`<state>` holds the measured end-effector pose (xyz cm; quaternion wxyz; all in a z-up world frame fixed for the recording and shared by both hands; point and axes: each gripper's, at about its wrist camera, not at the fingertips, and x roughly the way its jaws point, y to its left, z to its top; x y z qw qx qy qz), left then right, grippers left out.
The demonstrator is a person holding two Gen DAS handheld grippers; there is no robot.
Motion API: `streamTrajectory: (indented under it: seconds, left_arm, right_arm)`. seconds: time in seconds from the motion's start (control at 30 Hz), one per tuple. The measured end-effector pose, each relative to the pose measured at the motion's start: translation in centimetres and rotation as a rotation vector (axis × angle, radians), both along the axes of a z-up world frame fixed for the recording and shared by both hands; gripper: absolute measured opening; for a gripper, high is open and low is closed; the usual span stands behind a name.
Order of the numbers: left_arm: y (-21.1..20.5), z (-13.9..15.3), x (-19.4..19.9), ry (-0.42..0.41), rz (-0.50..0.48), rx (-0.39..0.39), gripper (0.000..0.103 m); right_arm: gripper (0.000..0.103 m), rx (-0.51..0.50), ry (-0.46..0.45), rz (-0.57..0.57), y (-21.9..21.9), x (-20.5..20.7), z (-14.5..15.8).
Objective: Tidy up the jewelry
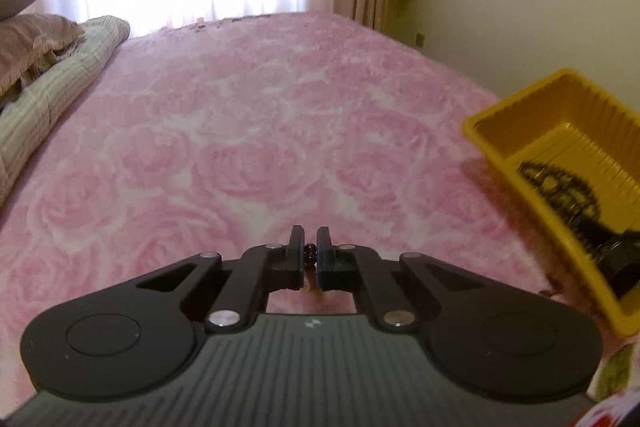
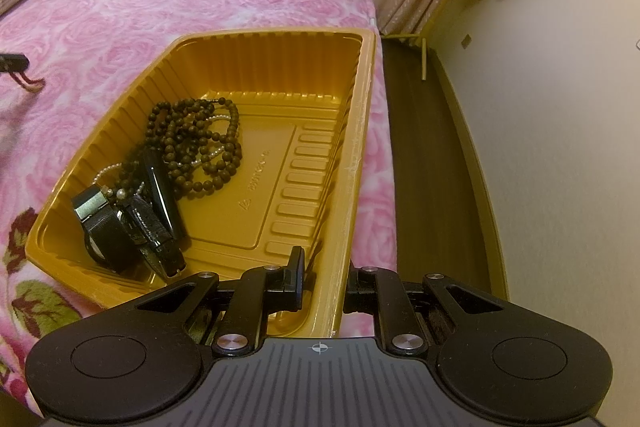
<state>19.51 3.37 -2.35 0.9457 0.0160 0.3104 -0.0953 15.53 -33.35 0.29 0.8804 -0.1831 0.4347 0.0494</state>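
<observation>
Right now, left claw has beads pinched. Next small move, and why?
Probably carry the left claw right, over the yellow tray. It is shut on a dark bead strand above the pink blanket; the right claw grips the tray's rim, and other jewelry already lies inside.

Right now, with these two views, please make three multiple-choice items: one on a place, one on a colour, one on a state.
1. Where do the dark bead necklaces lie?
A. inside the tray
B. on the pillow
C. on the floor

2. What colour is the tray?
A. blue
B. yellow
C. white

3. What is the left gripper doing?
A. standing wide open over bare blanket
B. shut on the tray's rim
C. shut on a small string of dark beads

Answers: 1 A, the right wrist view shows them heaped on the tray's floor beside a watch. 2 B, both views show yellow walls. 3 C, dark beads sit between its closed fingers above the pink blanket.
</observation>
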Motion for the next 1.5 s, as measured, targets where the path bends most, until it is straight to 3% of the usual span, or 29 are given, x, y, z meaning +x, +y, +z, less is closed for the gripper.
streamTrajectory:
  seconds: [0.23,0.63,1.5]
  left_arm:
    - [1.3,4.2,-0.4,-0.034,-0.029,-0.066,0.004]
    - [-1.2,9.2,-1.3,-0.123,-0.116,-0.052,0.004]
    - [-9.4,9.4,-0.6,-0.107,-0.3,-0.043,0.004]
  right_arm:
    - [0.015,0.0,0.0,0.001,0.0,0.0,0.0]
    - [0.015,0.0,-0.001,0.002,-0.1,0.0,0.0]
    - [0.015,0.004,-0.001,0.001,-0.2,-0.1,0.1]
